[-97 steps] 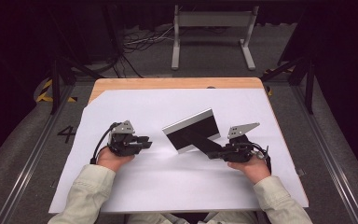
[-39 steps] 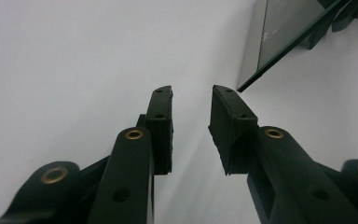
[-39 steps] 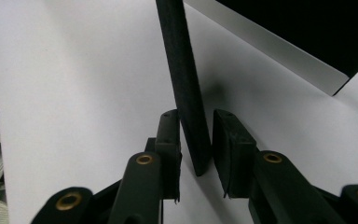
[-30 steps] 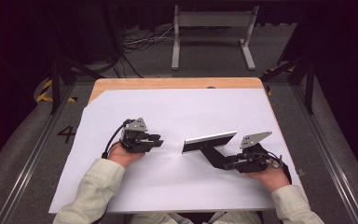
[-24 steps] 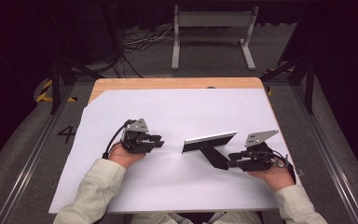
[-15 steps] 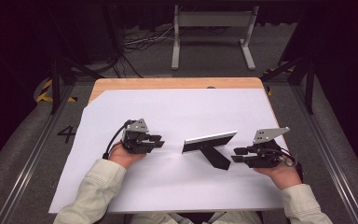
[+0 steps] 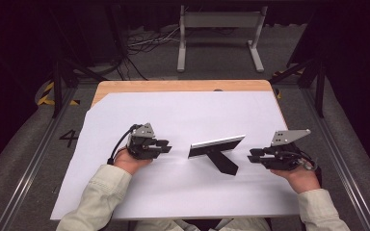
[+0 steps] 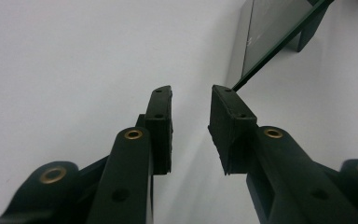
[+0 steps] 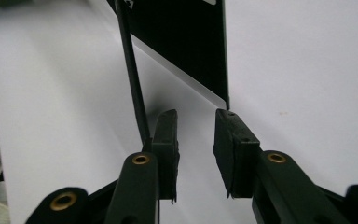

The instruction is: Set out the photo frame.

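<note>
I see the table (image 7: 178, 86), wood edge showing at the far side, w/ a big white sheet (image 7: 173, 192) covering nearly all of it. On the sheet, approx. centre, stands the picture frame (image 7: 217, 145): it's upright on its long edge, leaning back a bit on a black prop leg (image 7: 224, 162) that runs toward me on the sheet. Frame sits between my two grippers, apart from both. My left hand (image 7: 127, 161) rests on the sheet at left, and the left gripper (image 7: 166, 147) points across at the frame's left end, near it but not touching. In the left gripper view the jaws are spread w/ nothing but white sheet in the gap; the frame (image 8: 275, 32) is up ahead, top right, its glass side and edge in sight. My right hand (image 7: 301, 175) is at right, and the right gripper (image 7: 251, 155) points back at the frame from the other side, clear of the prop leg's tip. Its jaws have just been closing some, but they're parted w/ nothing between them. In the right gripper view the frame's black back (image 9: 186, 42) and the thin prop leg (image 9: 133, 74) are just ahead of the fingertips, no contact. Pale sleeves (image 7: 101, 192) come in from the bottom edge.
</note>
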Demonstrator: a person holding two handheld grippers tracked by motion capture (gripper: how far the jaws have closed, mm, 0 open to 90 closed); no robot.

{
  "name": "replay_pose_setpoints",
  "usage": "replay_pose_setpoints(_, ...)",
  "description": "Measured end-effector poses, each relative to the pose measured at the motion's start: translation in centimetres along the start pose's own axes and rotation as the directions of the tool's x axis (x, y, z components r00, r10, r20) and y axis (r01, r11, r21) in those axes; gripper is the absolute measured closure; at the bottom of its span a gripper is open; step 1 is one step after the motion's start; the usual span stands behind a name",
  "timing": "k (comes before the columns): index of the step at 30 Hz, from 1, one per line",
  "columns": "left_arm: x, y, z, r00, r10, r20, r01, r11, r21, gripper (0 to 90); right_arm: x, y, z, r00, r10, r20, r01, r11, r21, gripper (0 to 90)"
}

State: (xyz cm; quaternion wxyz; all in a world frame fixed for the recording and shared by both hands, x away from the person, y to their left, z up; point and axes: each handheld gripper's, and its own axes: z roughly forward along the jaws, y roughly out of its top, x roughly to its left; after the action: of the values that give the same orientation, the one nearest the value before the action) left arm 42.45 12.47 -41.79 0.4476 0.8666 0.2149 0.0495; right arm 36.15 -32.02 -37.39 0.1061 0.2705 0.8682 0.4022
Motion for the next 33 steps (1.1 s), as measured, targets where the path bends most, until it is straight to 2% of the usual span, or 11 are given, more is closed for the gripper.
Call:
replay_pose_setpoints(4, -0.1, 0.0, 0.1, 1.0, 0.004, 0.004, -0.004, 1.0, 0.004, 68.8, -0.3, -0.2, -0.3, 0.9994, -0.015, 0.03, 0.015, 1.0, 0.004, 71.2)
replay_pose_setpoints(13, -0.4, 0.1, 0.4, 0.9997, 0.021, 0.011, -0.021, 0.9998, 0.006, 69.0, -0.8, -0.5, -0.7, 0.9993, -0.015, 0.035, 0.015, 1.0, 0.004, 76.7)
replay_pose_setpoints(15, -0.5, 0.1, 0.5, 0.9996, 0.027, 0.011, -0.027, 0.9996, 0.007, 69.0, -1.0, -0.6, -0.9, 0.9998, -0.012, 0.016, 0.012, 1.0, 0.003, 79.5)
replay_pose_setpoints(17, -0.5, 0.2, 0.5, 0.9994, 0.03, 0.015, -0.03, 0.9995, 0.008, 69.0, -1.4, -0.8, -0.9, 0.9994, -0.016, -0.032, 0.016, 1.0, -0.003, 80.5)
replay_pose_setpoints(18, -0.6, 0.2, 0.6, 0.9992, 0.035, 0.016, -0.035, 0.9993, 0.008, 69.0, -1.4, -0.8, -0.9, 0.9994, -0.016, -0.032, 0.016, 1.0, -0.003, 80.5)
replay_pose_setpoints(19, -0.7, 0.2, 0.7, 0.9992, 0.032, 0.021, -0.033, 0.9994, 0.01, 68.9, -1.7, -0.9, -0.9, 0.9978, -0.02, -0.063, 0.02, 1.0, -0.006, 82.6)
replay_pose_setpoints(24, -0.9, 0.3, 1.0, 0.9991, 0.033, 0.028, -0.033, 0.9994, 0.01, 68.9, -2.1, -1.0, -1.3, 0.9975, -0.021, -0.067, 0.019, 1.0, -0.025, 89.7)
replay_pose_setpoints(29, -1.1, 0.5, 1.1, 0.9988, 0.04, 0.029, -0.04, 0.9991, 0.013, 73.1, -2.4, -1.2, -1.5, 0.9972, -0.018, -0.073, 0.016, 0.999, -0.033, 90.0)
replay_pose_setpoints(33, -1.3, 0.6, 1.2, 0.9991, 0.039, 0.018, -0.039, 0.9992, 0.01, 73.3, -2.4, -1.2, -1.5, 0.9954, -0.041, -0.087, 0.038, 0.999, -0.034, 90.0)
